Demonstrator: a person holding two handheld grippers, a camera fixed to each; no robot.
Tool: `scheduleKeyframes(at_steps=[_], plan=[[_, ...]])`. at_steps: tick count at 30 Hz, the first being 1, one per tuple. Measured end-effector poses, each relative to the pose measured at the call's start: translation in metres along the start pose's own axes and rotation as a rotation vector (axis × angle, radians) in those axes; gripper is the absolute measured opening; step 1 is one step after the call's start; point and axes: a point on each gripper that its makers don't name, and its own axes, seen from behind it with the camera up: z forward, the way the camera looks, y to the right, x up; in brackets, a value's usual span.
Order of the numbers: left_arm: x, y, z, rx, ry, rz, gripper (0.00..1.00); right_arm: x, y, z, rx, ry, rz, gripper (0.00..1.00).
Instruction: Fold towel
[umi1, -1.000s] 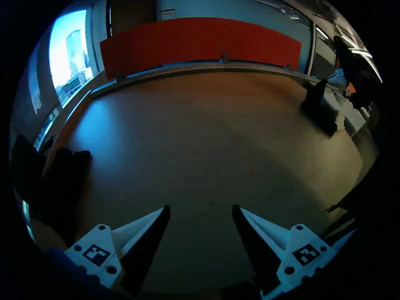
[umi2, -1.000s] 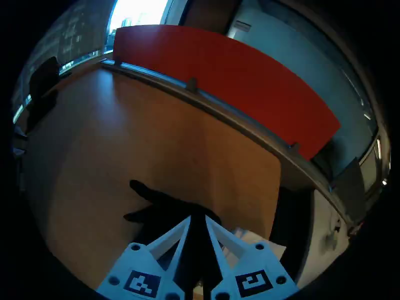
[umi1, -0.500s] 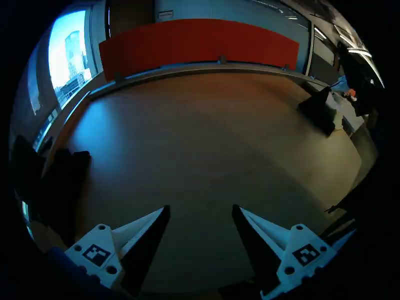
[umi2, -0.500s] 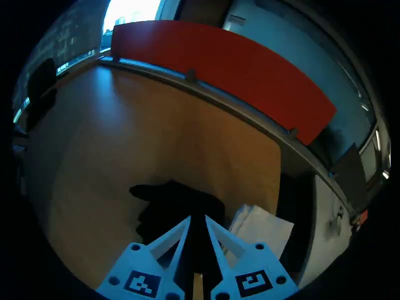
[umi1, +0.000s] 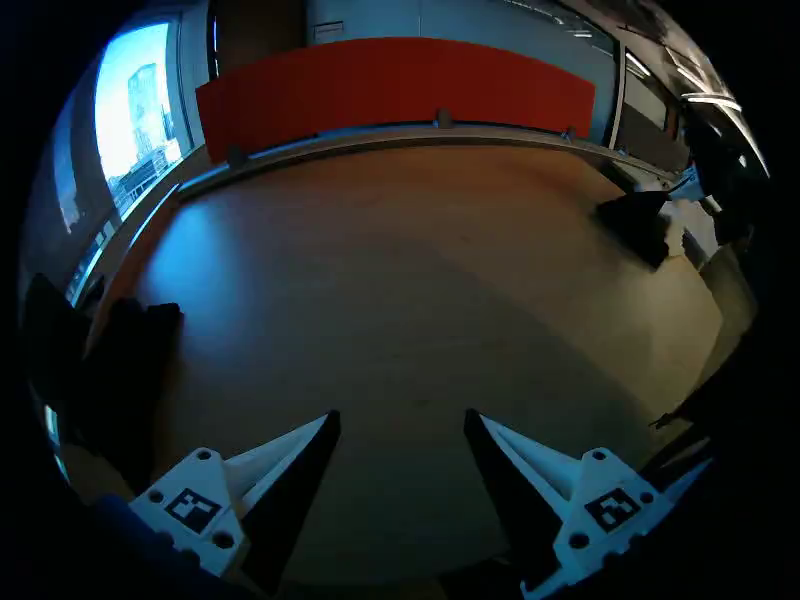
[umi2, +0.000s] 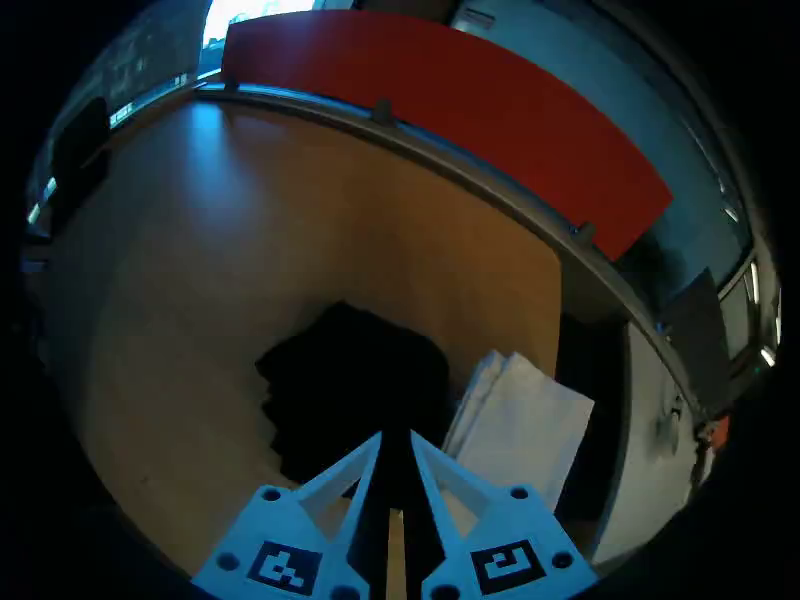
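A dark towel (umi2: 350, 400) hangs bunched from my right gripper (umi2: 396, 445), just above the wooden table (umi2: 250, 250). The fingers stand almost together and pinch its near edge. Right of it lies a white folded towel (umi2: 520, 420) near the table's right edge. My left gripper (umi1: 400, 425) is open and low over the bare wooden table (umi1: 400, 280), with nothing between its fingers. In the left gripper view the same dark towel (umi1: 635, 220) shows far off at the right, under the other gripper and a person's dark sleeve (umi1: 720, 150).
A red partition (umi1: 400, 85) with a grey rail runs along the table's far edge. A bright window (umi1: 135, 110) is at the left. Dark chair backs (umi1: 110, 370) stand by the left edge. Beyond the right edge stands a grey desk (umi2: 660, 440).
My right gripper has lifted and tilted down with the dark towel, which now looks larger and more bunched. The white folded towel has come fully into view. My left gripper has stayed still.
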Motion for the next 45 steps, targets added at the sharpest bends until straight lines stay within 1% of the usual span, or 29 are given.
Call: scheduleKeyframes(at_steps=[12, 30, 39, 45], plan=[[-0.002, -0.003, 0.0, 0.005, -0.009, 0.005, 0.92, -0.042, 0.006, 0.009, -0.02, -0.089, 0.032, 0.05], [-0.004, -0.005, -0.001, 0.016, -0.021, 0.017, 0.92, -0.094, 0.002, 0.025, -0.023, -0.203, 0.103, 0.05], [-0.003, -0.005, 0.0, 0.018, -0.025, 0.021, 0.92, -0.11, -0.004, 0.032, -0.024, -0.24, 0.123, 0.05], [-0.004, -0.006, -0.001, 0.02, -0.028, 0.022, 0.92, -0.113, -0.004, 0.036, -0.037, -0.247, 0.149, 0.05]])
